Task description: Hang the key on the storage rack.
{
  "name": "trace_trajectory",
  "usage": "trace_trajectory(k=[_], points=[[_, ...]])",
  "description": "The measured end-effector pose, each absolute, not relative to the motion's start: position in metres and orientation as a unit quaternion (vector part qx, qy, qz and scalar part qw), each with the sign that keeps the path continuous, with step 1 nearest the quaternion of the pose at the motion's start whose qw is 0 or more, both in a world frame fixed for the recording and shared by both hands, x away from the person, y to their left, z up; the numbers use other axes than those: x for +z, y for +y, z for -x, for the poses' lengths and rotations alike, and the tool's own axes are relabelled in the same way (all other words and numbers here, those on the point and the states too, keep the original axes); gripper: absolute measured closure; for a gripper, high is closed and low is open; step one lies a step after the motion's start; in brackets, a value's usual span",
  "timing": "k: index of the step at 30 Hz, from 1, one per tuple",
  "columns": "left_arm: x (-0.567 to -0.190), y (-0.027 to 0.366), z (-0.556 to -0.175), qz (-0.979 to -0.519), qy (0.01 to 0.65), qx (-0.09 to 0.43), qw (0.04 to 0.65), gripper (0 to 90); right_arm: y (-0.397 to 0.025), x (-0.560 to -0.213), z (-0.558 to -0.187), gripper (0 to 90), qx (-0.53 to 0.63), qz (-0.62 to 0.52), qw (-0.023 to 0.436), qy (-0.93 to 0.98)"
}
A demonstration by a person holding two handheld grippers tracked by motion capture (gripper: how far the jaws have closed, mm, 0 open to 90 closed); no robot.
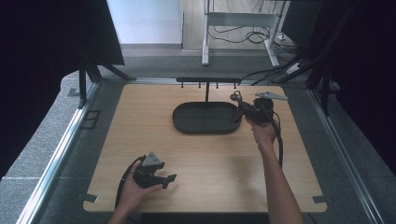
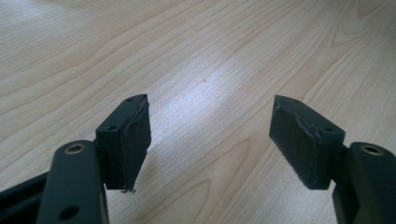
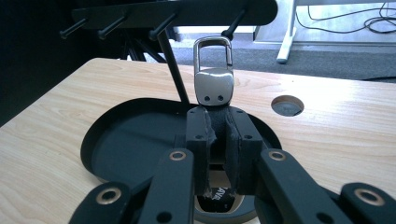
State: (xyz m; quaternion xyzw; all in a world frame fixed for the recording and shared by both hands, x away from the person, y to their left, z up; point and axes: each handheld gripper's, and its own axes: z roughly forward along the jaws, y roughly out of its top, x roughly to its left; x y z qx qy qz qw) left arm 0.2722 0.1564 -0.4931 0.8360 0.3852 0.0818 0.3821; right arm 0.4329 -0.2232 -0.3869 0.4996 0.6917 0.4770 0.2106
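My right gripper (image 3: 218,128) is shut on the dark strap of a key fob whose silver metal clasp (image 3: 213,70) stands upright above the jaws. Its loop reaches up near one peg of the black hook rack (image 3: 177,11). In the high view the right gripper (image 1: 239,108) hangs over the right end of the black oval tray (image 1: 205,127), with the clasp (image 1: 235,97) just below the rack bar (image 1: 208,80). My left gripper (image 1: 169,180) rests low near the front left of the table, jaws wide apart over bare wood (image 2: 210,135), nothing between them.
The rack's thin post (image 1: 207,92) rises from the tray's back edge, and several pegs stick out of the bar. A round hole (image 3: 287,105) is cut in the wooden tabletop (image 1: 210,163) right of the tray. Metal rails edge the table.
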Motion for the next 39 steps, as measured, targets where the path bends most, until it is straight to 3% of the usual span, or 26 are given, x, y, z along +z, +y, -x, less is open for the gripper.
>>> trace_trajectory(k=[11, 39], points=[[-0.493, 0.157, -0.272, -0.835, 0.386, 0.082, 0.383, 30.0, -0.219, -0.382, -0.450, 80.8, 0.476, -0.505, 0.221, 0.686], [-0.493, 0.168, -0.268, -0.823, 0.405, 0.091, 0.388, 30.4, -0.206, -0.419, -0.488, 79.9, 0.473, -0.521, 0.228, 0.673]])
